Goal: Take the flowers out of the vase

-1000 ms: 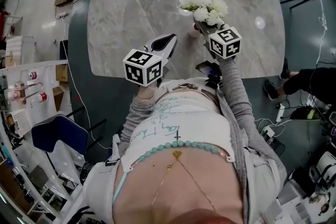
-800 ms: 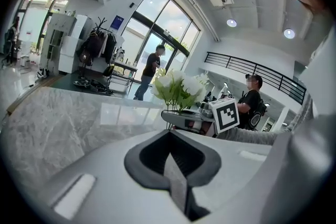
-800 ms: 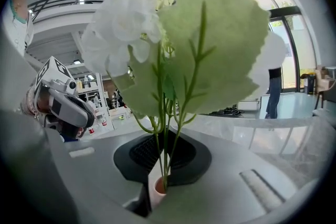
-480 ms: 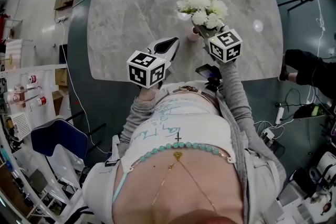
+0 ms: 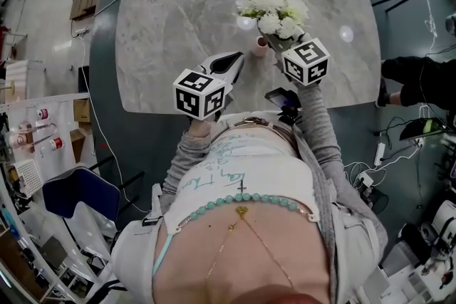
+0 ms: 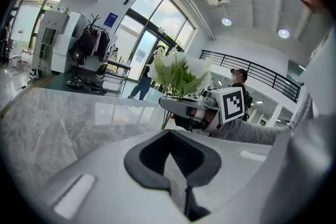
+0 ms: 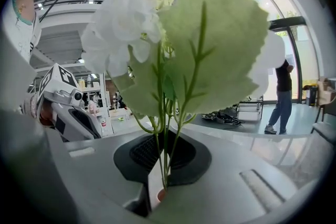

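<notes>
Right claw [image 7: 161,178] pinches the flowers [image 5: 271,5] by their stems, upright, blooms topmost, beside the vase [image 5: 259,47]; they sit slightly further left than before. Left claw [image 6: 171,168] is pressed together, empty.

Looks along the right gripper [image 7: 163,168], jaws pinched together on the thin green stems [image 7: 160,128] of the flowers [image 7: 126,23]. Fills the upper middle with white blossoms and one broad green leaf [image 7: 220,34]. Shows a pinkish rounded edge [image 7: 160,195] just beneath the stems, at the jaws. Catches the left gripper [image 7: 79,118] at near left, marker cube [image 7: 56,81] above it. Takes in a person [image 7: 283,86] standing far right.
</notes>
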Action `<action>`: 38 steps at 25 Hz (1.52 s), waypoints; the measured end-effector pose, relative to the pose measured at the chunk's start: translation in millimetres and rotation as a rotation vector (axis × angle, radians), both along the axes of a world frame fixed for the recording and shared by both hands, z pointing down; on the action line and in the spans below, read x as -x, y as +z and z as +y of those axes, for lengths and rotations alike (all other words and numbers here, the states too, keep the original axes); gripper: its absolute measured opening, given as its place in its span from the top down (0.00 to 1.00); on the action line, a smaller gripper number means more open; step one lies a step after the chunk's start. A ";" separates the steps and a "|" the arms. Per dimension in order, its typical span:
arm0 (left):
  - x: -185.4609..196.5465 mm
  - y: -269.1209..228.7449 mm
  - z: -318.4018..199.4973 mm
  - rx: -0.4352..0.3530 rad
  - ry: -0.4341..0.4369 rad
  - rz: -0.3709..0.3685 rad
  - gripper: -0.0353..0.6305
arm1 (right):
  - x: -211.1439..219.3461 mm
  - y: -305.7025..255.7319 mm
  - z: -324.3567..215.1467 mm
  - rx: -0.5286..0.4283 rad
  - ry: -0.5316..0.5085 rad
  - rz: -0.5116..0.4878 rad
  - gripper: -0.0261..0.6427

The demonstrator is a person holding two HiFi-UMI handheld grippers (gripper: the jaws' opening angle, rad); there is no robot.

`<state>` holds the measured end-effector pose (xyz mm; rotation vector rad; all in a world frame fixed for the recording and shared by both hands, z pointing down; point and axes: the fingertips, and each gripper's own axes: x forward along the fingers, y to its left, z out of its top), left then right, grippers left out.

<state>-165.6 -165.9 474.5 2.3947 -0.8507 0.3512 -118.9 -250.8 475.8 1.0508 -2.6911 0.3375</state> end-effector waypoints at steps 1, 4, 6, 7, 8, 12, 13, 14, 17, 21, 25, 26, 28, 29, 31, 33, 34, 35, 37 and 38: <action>-0.9 0.1 0.0 0.001 0.003 0.001 0.94 | -0.7 -2.2 0.2 -0.002 0.003 -0.003 0.91; -3.0 2.0 -0.6 0.005 0.010 0.001 0.94 | -3.0 -7.4 0.1 -0.004 0.010 -0.015 0.91; -2.5 3.3 0.1 0.007 0.013 0.002 0.94 | -2.2 -10.8 1.3 -0.006 0.010 -0.021 0.91; -2.2 3.7 0.2 0.008 0.014 0.003 0.94 | -1.8 -12.6 1.8 -0.008 0.009 -0.022 0.91; -2.4 4.2 0.0 0.009 0.015 0.004 0.94 | -1.9 -14.4 2.1 -0.010 0.008 -0.024 0.91; -5.8 4.6 -1.4 0.013 0.017 0.010 0.94 | -4.4 -22.8 2.2 -0.021 0.004 -0.035 0.91; -6.0 4.7 -1.4 0.013 0.018 0.009 0.94 | -4.5 -24.9 2.4 -0.023 0.003 -0.037 0.91; -5.9 5.0 -1.4 0.013 0.019 0.008 0.94 | -4.1 -26.9 2.6 -0.025 0.001 -0.041 0.91; -5.1 4.9 -2.8 0.013 0.019 0.010 0.94 | -2.9 -33.3 2.4 -0.030 -0.003 -0.051 0.91; -5.6 4.9 -3.8 0.016 0.020 0.015 0.94 | -4.3 -42.0 2.6 -0.030 0.000 -0.085 0.91; -5.7 4.0 -0.1 0.018 0.025 0.017 0.94 | -6.6 -51.0 6.1 -0.035 0.010 -0.092 0.91; -5.3 3.9 0.5 0.017 0.027 0.018 0.94 | -7.0 -53.1 6.6 -0.036 0.013 -0.094 0.91; -3.9 4.7 1.2 0.017 0.028 0.019 0.94 | -7.5 -56.9 7.1 -0.038 0.020 -0.104 0.91; -3.2 5.2 1.3 0.017 0.028 0.018 0.94 | -7.7 -58.7 7.3 -0.040 0.022 -0.110 0.91; -2.3 5.6 1.4 0.015 0.028 0.019 0.94 | -8.0 -62.6 7.8 -0.047 0.025 -0.115 0.91; -1.4 5.7 1.5 0.015 0.028 0.021 0.94 | -7.5 -67.0 8.2 -0.056 0.027 -0.117 0.91; -1.0 6.1 1.7 0.015 0.030 0.021 0.94 | -7.1 -69.4 8.4 -0.060 0.028 -0.120 0.91; -0.8 6.5 2.0 0.016 0.031 0.021 0.94 | -6.8 -71.8 8.7 -0.064 0.029 -0.123 0.91; -2.5 7.6 3.2 0.020 0.037 0.020 0.94 | -8.1 -76.0 9.7 -0.070 0.031 -0.130 0.91; -4.7 8.2 3.4 0.021 0.041 0.019 0.94 | -10.1 -77.6 9.9 -0.072 0.031 -0.132 0.91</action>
